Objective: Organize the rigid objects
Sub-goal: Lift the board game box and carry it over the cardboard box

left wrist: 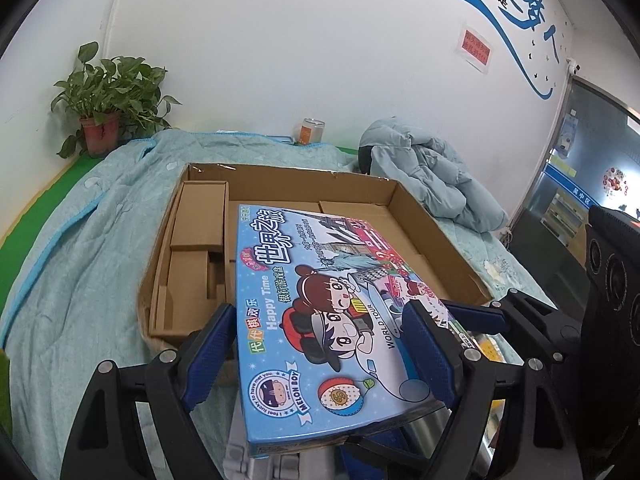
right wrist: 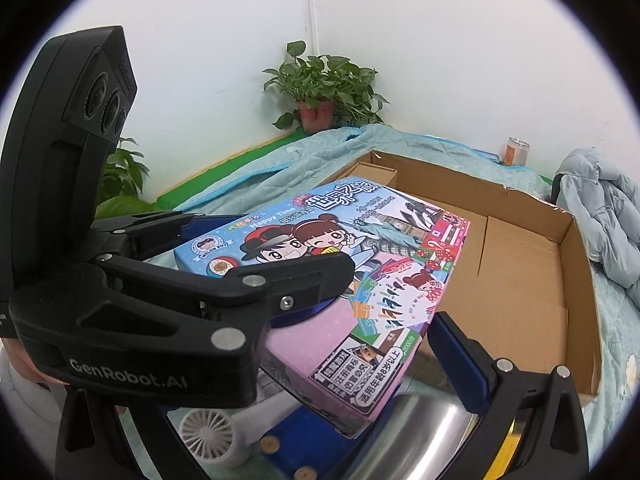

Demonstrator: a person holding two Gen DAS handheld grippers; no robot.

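The left gripper (left wrist: pixel 324 354) is clamped across the width of the game box (left wrist: pixel 320 320), one blue pad on each long edge. Of the right gripper (right wrist: pixel 362 332), only one pad (right wrist: pixel 460 354) is clearly seen, against the box's near end; its other finger is hidden behind the left gripper, so whether it is closed on the box cannot be told. It seems placed there to steady the far corner of so wide and flat a load.

The box is held tilted, front edge down, over the open carton (left wrist: pixel 436 236), above its bare floor and clear of the brown inserts (left wrist: pixel 196 240) at one side. That bare floor is judged to be where the box is meant to lie.

Below the box, a small fan (right wrist: pixel 208 436) and a steel vessel (right wrist: pixel 432 432) are left on the quilt (left wrist: pixel 80 260).
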